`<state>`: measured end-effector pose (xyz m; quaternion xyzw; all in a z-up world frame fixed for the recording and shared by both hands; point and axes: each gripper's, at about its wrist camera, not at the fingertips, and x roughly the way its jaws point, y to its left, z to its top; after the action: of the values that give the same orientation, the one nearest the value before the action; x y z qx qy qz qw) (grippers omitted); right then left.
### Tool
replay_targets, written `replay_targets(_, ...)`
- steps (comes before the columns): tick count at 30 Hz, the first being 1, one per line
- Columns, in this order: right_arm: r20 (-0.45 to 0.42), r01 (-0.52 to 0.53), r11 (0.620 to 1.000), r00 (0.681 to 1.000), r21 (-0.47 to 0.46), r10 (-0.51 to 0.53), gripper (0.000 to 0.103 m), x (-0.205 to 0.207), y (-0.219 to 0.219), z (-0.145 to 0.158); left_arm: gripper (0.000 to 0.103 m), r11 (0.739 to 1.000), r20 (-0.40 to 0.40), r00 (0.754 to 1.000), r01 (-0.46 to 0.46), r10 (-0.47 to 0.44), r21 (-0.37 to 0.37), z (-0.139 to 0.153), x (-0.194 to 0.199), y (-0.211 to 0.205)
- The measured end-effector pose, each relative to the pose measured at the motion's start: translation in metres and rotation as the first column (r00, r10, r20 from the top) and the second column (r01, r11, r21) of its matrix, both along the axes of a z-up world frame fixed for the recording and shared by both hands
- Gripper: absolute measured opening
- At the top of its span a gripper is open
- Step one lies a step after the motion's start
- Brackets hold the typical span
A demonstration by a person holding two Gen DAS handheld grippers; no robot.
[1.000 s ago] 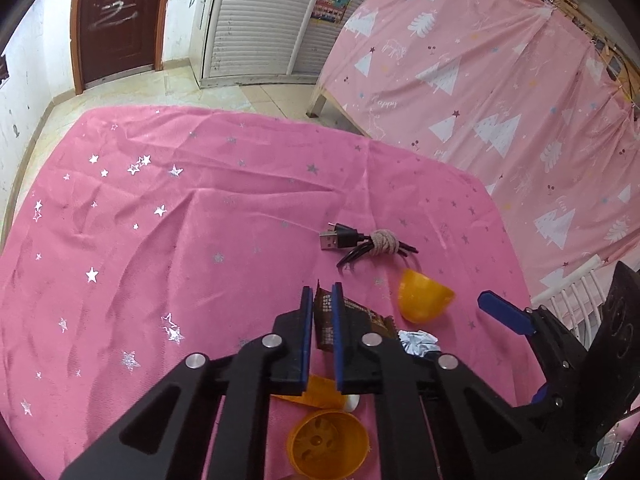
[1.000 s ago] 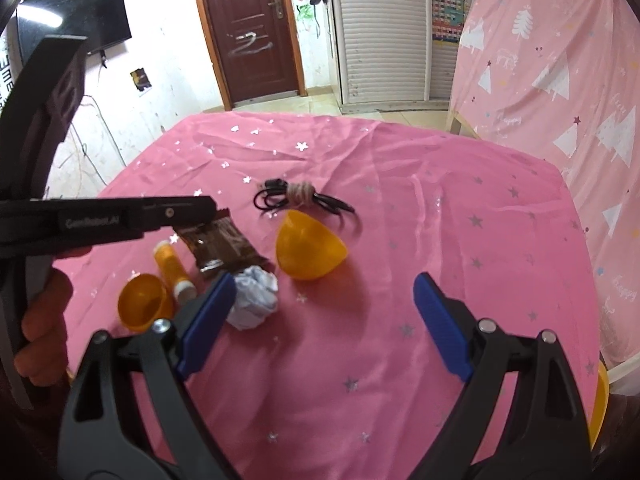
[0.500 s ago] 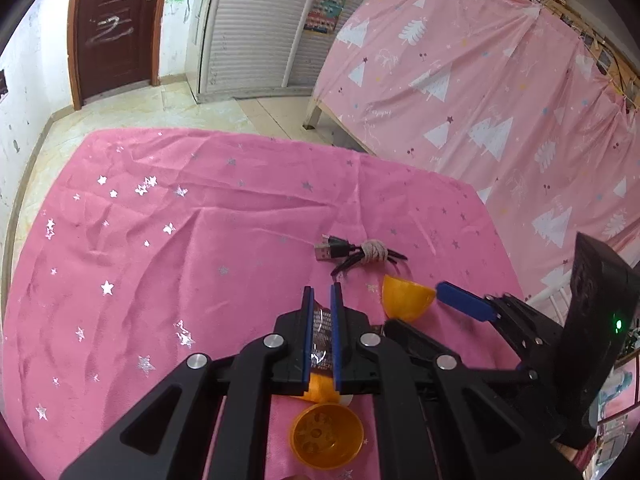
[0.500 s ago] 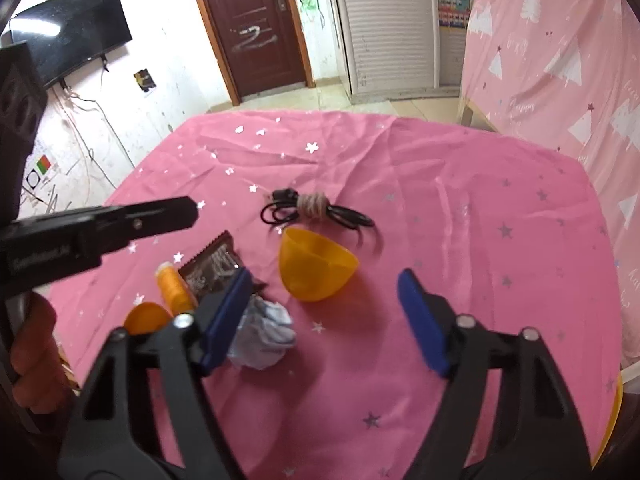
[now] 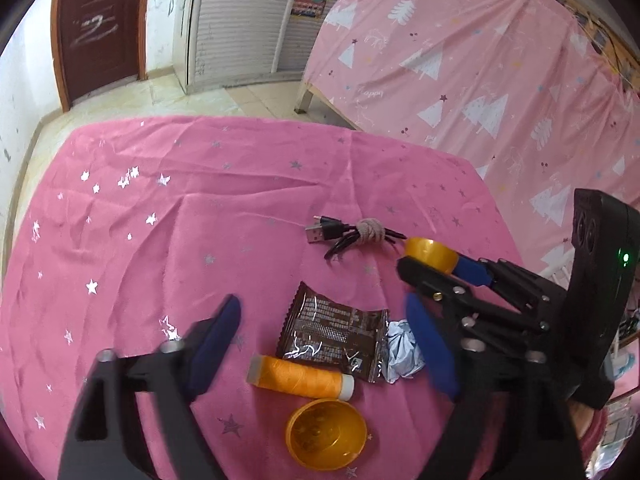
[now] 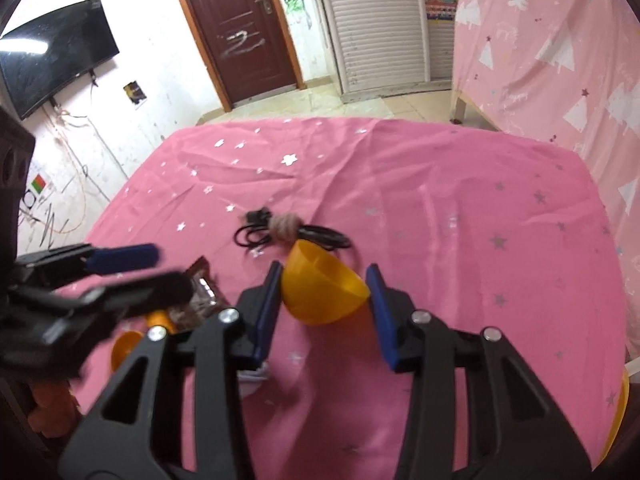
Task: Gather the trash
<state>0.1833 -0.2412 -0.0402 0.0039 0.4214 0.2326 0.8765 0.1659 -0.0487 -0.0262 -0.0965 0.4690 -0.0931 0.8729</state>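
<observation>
On a pink star-print tablecloth [image 5: 168, 216], the left gripper [image 5: 324, 344] hangs with its blue-padded fingers spread wide and nothing between them. Directly under the gap lies a brown foil wrapper [image 5: 334, 334], flat on the cloth, with a crumpled ball of pale paper [image 5: 402, 350] touching its right edge. An orange thread spool [image 5: 300, 376] lies on its side just in front of the wrapper, and a small orange cup [image 5: 326, 434] sits open-side up nearer the camera.

The right gripper [image 6: 323, 312] brackets an orange plastic half-shell [image 6: 324, 292], its two blue pads at the shell's sides; the left pad appears to touch the shell, but whether the shell is actually clamped cannot be told. The shell rests tilted, rim facing away. Just beyond it lies a coiled black USB cable [image 5: 344, 234] bound with tan cord.
</observation>
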Motion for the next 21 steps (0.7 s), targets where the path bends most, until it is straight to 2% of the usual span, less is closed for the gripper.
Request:
replay_targets(10, 0.032, 0.068, 0.997, 0.997, 0.028, -0.069, 0.04, -0.006, -0.036, 0.008, 0.079, 0.987, -0.005, 0.998, 0.056, -0.056, 0.151, -0.009, 0.002, -0.006)
replay_targets(17, 0.035, 0.081, 0.996, 0.996, 0.038, -0.083, 0.04, -0.011, -0.042, 0.005, 0.078, 0.956, -0.013, 0.979, 0.2, -0.202, 0.212, -0.016, -0.001, -0.014)
replay_targets(20, 0.03, 0.089, 0.995, 0.995, 0.049, -0.09, 0.04, -0.012, -0.046, 0.003, 0.071, 0.943, -0.016, 0.971, 0.236, -0.239, 0.236, -0.019, -0.002, -0.022)
replay_targets(21, 0.035, 0.091, 0.995, 0.995, 0.046, -0.093, 0.04, -0.013, -0.047, 0.004, 0.065, 0.938, -0.011, 0.97, 0.239, -0.244, 0.252, -0.019, -0.003, -0.024)
